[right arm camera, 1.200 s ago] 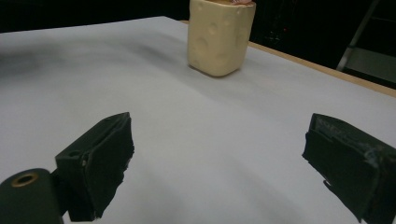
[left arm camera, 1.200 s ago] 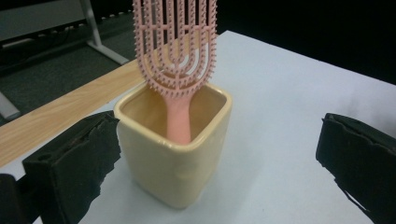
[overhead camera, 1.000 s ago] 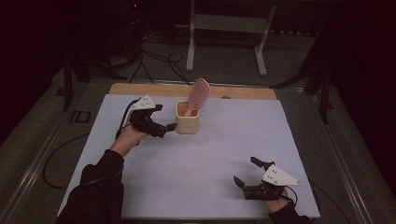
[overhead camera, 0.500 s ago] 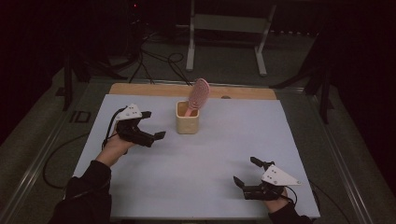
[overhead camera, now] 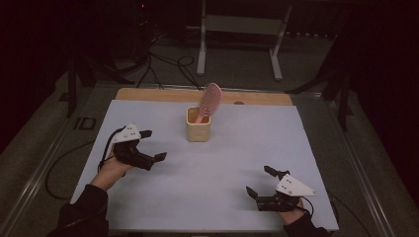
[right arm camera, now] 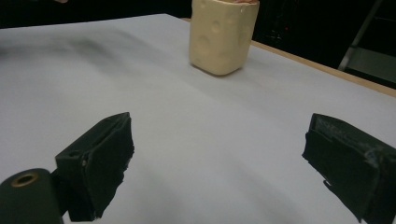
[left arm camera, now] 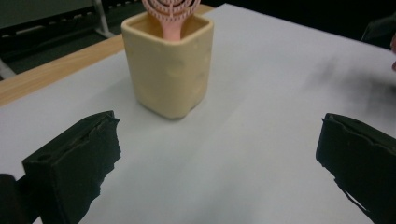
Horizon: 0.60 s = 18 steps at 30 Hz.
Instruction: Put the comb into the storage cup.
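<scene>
A cream square cup (overhead camera: 198,124) (left arm camera: 169,65) (right arm camera: 222,35) stands upright near the back middle of the white table sheet (overhead camera: 227,168). A pink hairbrush (overhead camera: 209,100) (left arm camera: 170,14) leans in it, head up. My left gripper (overhead camera: 152,144) is open at the left of the sheet, a short way from the cup, and holds nothing. Near the front right edge my right gripper (overhead camera: 259,181) rests open, far from the cup, with nothing between its fingers.
A strip of bare wood (overhead camera: 148,94) runs along the table's back edge. Behind the table stand a metal frame (overhead camera: 237,29) and loose cables (overhead camera: 163,64) on the dark floor.
My left gripper has drawn back from beside the cup toward the left front of the sheet, jaws open. The brush stays in the cup. The right gripper has not moved.
</scene>
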{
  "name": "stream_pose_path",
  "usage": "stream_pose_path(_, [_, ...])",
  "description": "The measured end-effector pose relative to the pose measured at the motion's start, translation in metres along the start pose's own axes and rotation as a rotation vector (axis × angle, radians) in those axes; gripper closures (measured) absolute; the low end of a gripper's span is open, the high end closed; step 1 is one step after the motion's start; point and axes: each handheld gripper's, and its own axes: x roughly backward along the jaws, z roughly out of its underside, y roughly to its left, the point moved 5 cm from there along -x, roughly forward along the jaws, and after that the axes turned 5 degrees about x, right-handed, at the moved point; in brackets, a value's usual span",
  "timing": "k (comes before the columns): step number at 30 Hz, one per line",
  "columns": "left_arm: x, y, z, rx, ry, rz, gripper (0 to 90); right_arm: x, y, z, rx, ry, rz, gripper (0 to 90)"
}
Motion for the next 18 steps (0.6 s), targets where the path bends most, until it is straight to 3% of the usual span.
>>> stream_pose_path(9, [0.011,0.0,0.016,0.014,0.013,-0.024,0.0,0.001,-0.001,-0.001,-0.002,-0.004,0.001,7.9])
stream_pose_path(18, [0.026,-0.005,0.036,0.028,0.025,-0.023,0.0,-0.001,-0.001,0.0,-0.003,-0.002,0.003,7.9])
